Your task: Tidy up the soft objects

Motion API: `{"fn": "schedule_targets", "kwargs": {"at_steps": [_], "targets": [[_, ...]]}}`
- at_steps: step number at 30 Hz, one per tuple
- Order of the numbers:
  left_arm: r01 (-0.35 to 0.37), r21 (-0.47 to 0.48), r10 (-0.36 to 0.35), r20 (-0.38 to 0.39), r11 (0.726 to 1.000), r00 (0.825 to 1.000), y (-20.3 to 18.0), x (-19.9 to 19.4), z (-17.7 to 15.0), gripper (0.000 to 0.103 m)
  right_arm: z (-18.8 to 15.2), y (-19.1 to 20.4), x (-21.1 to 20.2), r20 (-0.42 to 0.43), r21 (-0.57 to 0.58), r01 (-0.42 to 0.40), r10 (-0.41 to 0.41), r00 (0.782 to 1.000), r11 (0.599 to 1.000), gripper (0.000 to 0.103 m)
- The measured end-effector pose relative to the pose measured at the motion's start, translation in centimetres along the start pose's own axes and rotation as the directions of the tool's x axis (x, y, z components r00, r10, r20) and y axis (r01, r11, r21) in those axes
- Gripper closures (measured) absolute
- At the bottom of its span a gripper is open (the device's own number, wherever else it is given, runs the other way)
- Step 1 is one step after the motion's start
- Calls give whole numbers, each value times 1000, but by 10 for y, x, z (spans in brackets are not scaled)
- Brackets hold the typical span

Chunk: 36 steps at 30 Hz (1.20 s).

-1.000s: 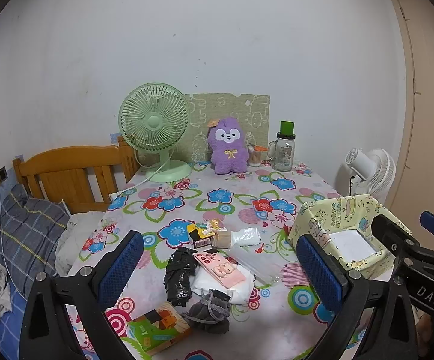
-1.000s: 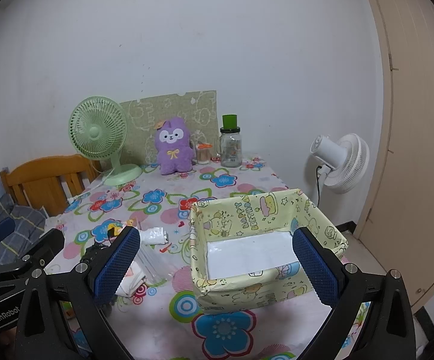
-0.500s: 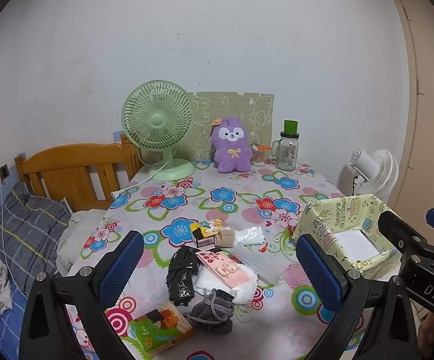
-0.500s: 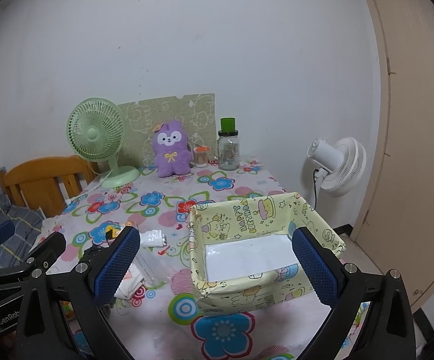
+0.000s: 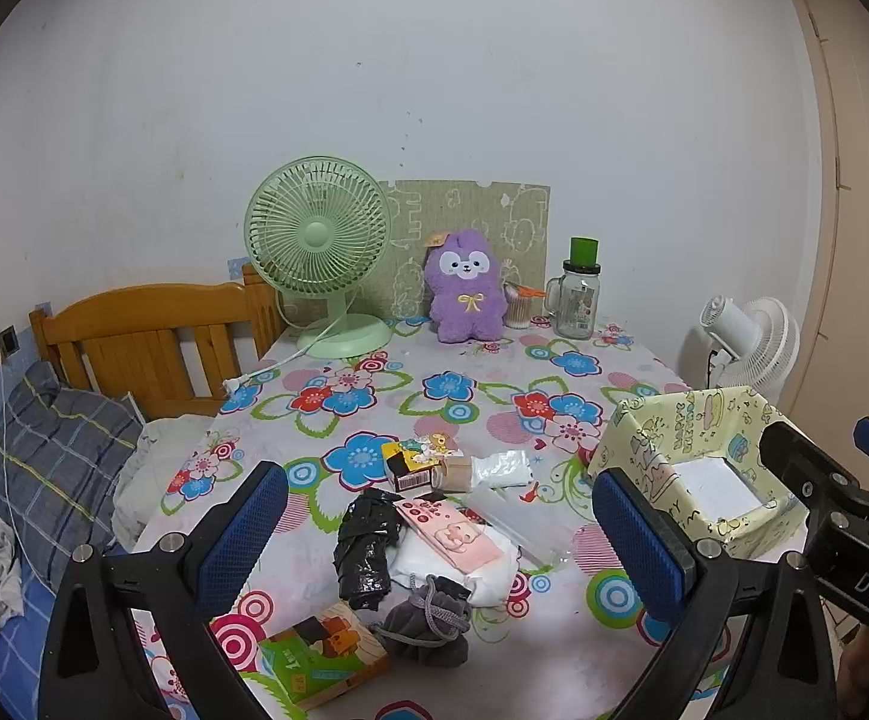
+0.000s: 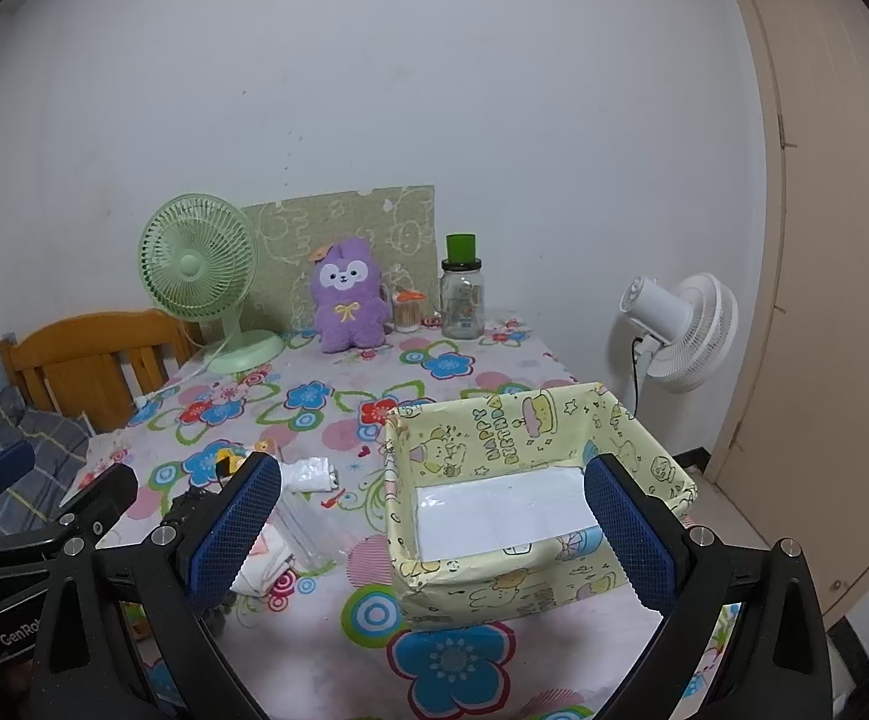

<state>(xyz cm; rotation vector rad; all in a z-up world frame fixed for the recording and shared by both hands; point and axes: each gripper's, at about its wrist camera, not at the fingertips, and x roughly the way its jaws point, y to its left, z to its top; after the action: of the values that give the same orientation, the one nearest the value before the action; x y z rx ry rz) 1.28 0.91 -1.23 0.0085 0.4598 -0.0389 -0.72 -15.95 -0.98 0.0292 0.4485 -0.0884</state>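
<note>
Left gripper: held level above the near table edge, pointing across the table; blue pads wide apart, nothing between them.
Right gripper: level beside the left one, aimed at the box; pads wide apart, empty.
Near pile: grey drawstring pouch at the front, touching a crumpled black bag and a white folded cloth; a pink patterned item lies on the cloth.
Green printed box: at the near edge, just left of the pouch.
Mid table: small yellow-and-black carton and a white plastic packet, side by side.
Yellow paper box: open-topped, white floor bare, right of the pile.
Table: floral cloth.
Far edge: purple plush toy upright between a green desk fan and a green-lidded glass jar.
</note>
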Motion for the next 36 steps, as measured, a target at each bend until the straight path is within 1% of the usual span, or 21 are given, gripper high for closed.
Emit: {"fn": "schedule_targets", "kwargs": {"at_steps": [9, 14, 26, 33, 36], "targets": [[2, -1, -2, -4, 1000, 1000, -1, 1, 0, 1, 2, 1, -1, 12, -6, 6, -6, 1000, 1000, 1], [4, -1, -4, -14, 1000, 1000, -2, 4, -2, 3, 1, 3, 2, 4, -9, -4, 4, 1000, 1000, 5], [4, -7, -4, -29, 1000, 1000, 9, 10, -2, 5, 0, 12, 7, -6, -8, -19, 19, 1000, 1000, 5], [5, 2, -5, -46, 1000, 999, 15, 16, -7, 7, -2, 22, 12, -13, -21, -37, 37, 999, 999, 5], [1, -4, -2, -58, 1000, 998, 18, 19, -10, 7, -5, 25, 16, -23, -9, -57, 56, 998, 998, 5]]}}
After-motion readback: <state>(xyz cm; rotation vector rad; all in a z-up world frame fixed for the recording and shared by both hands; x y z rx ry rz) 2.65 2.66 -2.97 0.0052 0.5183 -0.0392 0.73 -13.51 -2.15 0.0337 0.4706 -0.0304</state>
